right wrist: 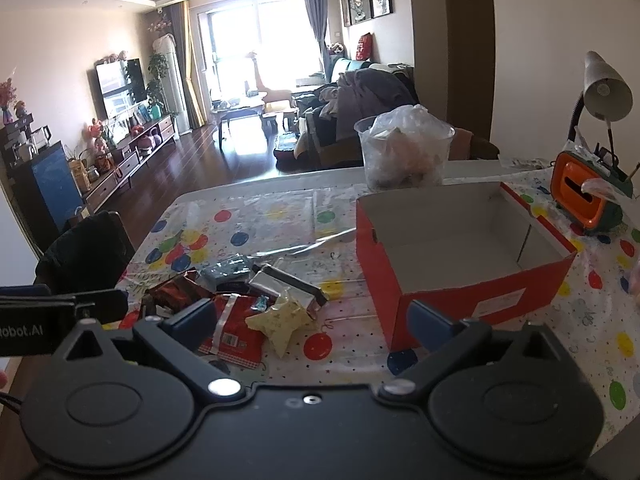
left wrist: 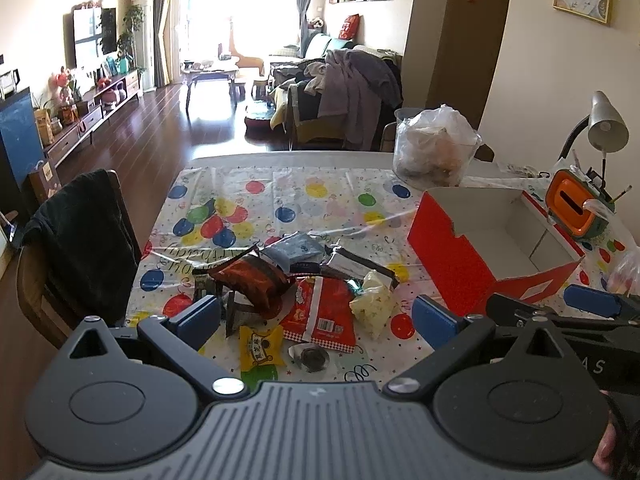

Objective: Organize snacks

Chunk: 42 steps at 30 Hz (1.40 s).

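A pile of snack packets lies on the balloon-print tablecloth (left wrist: 280,196). In it are a dark red bag (left wrist: 252,280), a red packet (left wrist: 320,316), a pale yellow packet (left wrist: 372,304), a yellow packet (left wrist: 260,350), a grey-blue packet (left wrist: 294,250) and a silver-black packet (left wrist: 352,264). My left gripper (left wrist: 316,320) hovers open just above the pile's near side. To the right stands an open red box (right wrist: 460,292) with a white interior that shows nothing inside. My right gripper (right wrist: 316,320) is open between the pile (right wrist: 256,312) and the box, holding nothing.
A clear tub (left wrist: 436,148) stuffed with a plastic bag stands behind the box. An orange holder (left wrist: 572,208) and a grey desk lamp (left wrist: 606,124) sit at the far right. A chair draped in black cloth (left wrist: 80,240) is at the table's left edge.
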### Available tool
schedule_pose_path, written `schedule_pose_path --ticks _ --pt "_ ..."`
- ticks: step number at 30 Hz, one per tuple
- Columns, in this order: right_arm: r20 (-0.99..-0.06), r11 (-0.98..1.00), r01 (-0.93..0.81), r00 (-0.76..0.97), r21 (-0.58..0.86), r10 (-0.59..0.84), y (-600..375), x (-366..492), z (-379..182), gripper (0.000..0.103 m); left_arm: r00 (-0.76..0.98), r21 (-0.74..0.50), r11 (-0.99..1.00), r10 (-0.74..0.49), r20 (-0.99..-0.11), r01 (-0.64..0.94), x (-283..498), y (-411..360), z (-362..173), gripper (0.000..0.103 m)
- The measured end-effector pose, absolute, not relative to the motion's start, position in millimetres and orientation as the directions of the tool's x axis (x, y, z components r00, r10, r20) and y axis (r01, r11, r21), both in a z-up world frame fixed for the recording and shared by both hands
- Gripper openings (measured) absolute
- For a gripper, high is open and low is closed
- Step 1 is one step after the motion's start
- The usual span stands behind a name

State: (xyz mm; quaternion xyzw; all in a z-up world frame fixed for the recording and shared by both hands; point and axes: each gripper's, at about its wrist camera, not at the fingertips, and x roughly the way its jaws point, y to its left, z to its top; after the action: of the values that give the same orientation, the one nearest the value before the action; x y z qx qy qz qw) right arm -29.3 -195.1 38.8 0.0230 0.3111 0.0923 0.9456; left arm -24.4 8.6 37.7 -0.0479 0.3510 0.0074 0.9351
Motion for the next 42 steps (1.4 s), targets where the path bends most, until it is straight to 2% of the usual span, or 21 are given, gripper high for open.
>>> schedule_pose_path --ticks 10,14,18,28,33,36,38,42 --pt "-0.652 0.975 -0.182 0.726 0.124 0.218 -187 9 6 0.102 0.688 -0.091 0.989 0.013 -0.725 -0.115 -5 30 6 0.103" --pt "-0.691 0.966 -0.211 0.677 0.149 0.254 -182 32 -11 0.097 0.672 -0.077 0.987 0.037 -0.74 -0.14 4 39 -6 0.103" --pt "-0.705 0.94 -0.307 0.635 0.146 0.317 -172 54 -23 0.094 0.661 -0.062 0.992 0.028 -0.75 -0.112 14 41 -22 0.102" --pt "-0.762 0.868 -0.493 0.539 0.06 0.359 -153 106 -62 0.085 0.596 -0.095 0.985 0.011 -0.803 -0.147 48 52 -65 0.101" --pt "-0.783 0.822 -0.57 0.517 -0.015 0.344 -140 121 -83 0.082 0.547 -0.068 0.986 0.027 -0.837 -0.152 68 55 -90 0.094" --pt "-0.795 0.804 -0.594 0.501 -0.028 0.343 -138 128 -90 0.081 0.508 -0.107 0.98 -0.007 -0.861 -0.168 80 65 -104 0.085" --pt "-0.798 0.795 -0.605 0.497 -0.038 0.34 -137 131 -94 0.08 0.48 -0.141 0.971 -0.032 -0.877 -0.192 86 74 -113 0.083" --pt "-0.805 0.771 -0.634 0.486 -0.058 0.34 -134 135 -101 0.079 0.449 -0.168 0.963 -0.058 -0.892 -0.21 93 82 -124 0.071"
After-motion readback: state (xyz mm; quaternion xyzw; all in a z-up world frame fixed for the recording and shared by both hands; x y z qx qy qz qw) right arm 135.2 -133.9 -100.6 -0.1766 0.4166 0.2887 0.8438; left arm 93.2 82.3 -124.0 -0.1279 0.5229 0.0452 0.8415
